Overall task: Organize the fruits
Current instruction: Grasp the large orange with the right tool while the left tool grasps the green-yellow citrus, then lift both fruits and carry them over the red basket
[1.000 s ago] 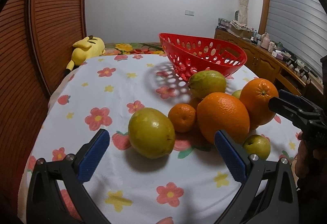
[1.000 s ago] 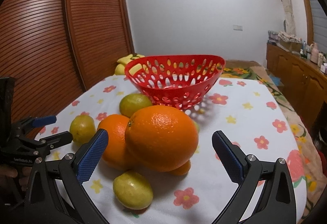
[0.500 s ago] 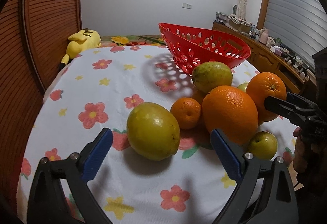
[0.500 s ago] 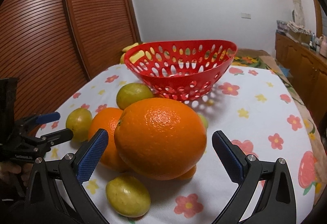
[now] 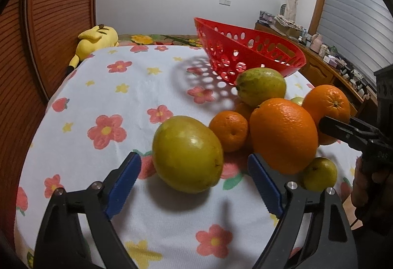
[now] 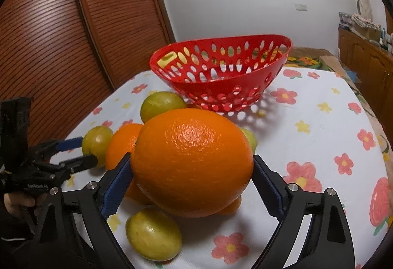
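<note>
A pile of fruit lies on the flowered tablecloth (image 5: 137,102) in front of an empty red basket (image 5: 245,57) (image 6: 221,77). My left gripper (image 5: 193,158) straddles a yellow-green fruit (image 5: 188,153) (image 6: 97,138). Its jaws are closing, with a gap still showing on each side of the fruit. My right gripper (image 6: 191,161) is closing around the large orange (image 6: 191,146) (image 5: 326,106), and both blue pads (image 6: 118,185) touch its sides. A second orange (image 5: 282,134) and a tangerine (image 5: 229,129) sit between the two fruits.
A green fruit (image 5: 261,89) leans by the basket and a small green one (image 6: 153,234) lies near the right gripper. A yellow plush toy (image 5: 97,40) sits at the table's far left. Slatted wooden doors (image 6: 49,48) stand left, a cluttered sideboard (image 5: 331,65) right.
Both grippers came forward and down onto the fruit. Their jaws narrowed: the left around the yellow-green fruit, the right until its pads met the large orange.
</note>
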`<state>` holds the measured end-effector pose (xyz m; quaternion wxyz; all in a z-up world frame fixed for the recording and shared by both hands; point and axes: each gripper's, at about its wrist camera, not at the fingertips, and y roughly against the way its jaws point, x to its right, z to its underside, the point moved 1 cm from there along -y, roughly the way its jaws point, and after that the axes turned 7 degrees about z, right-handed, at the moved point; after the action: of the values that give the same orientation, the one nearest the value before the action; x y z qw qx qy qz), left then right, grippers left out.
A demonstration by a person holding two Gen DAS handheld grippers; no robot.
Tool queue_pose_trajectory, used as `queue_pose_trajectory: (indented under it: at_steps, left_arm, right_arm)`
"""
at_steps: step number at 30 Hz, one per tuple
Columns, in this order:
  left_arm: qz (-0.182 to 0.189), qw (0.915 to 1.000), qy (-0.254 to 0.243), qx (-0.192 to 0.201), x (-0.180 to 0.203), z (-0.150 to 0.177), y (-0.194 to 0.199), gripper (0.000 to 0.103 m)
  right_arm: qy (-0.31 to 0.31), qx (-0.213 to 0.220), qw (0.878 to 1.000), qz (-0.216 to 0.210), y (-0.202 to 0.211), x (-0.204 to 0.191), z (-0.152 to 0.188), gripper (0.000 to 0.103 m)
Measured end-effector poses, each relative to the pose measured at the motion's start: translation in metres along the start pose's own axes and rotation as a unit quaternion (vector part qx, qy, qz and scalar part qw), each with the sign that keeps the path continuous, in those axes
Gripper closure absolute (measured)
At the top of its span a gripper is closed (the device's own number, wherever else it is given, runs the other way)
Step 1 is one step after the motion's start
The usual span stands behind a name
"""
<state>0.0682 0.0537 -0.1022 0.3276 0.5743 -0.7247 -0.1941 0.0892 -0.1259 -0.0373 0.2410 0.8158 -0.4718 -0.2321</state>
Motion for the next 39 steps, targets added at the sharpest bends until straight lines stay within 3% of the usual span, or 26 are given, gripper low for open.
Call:
queue_pose_trajectory:
  at_steps: [21,25,28,39]
  left_arm:
    - [0.012,0.9998,0.009,-0.014,-0.009,-0.005,-0.017,0.019]
    - [0.023,0.9995,0.011,-0.017,-0.008,-0.007,-0.019,0.031]
    - [0.011,0.9998,0.01,-0.014,-0.01,-0.007,-0.02,0.041]
    - [0.026,0.9995,0.021,0.002,-0.014,-0.01,-0.011,0.042]
  right_arm:
    - [0.027,0.022,0.999,-0.005,0.01,-0.002,-0.015,0.013]
    - [0.029,0.033,0.999,-0.002,0.019,0.001,-0.024,0.013]
    - [0.03,0.036,0.999,0.002,0.024,0.005,-0.028,0.013]
    - [0.024,0.037,0.999,0.011,0.031,0.017,-0.029,0.013]
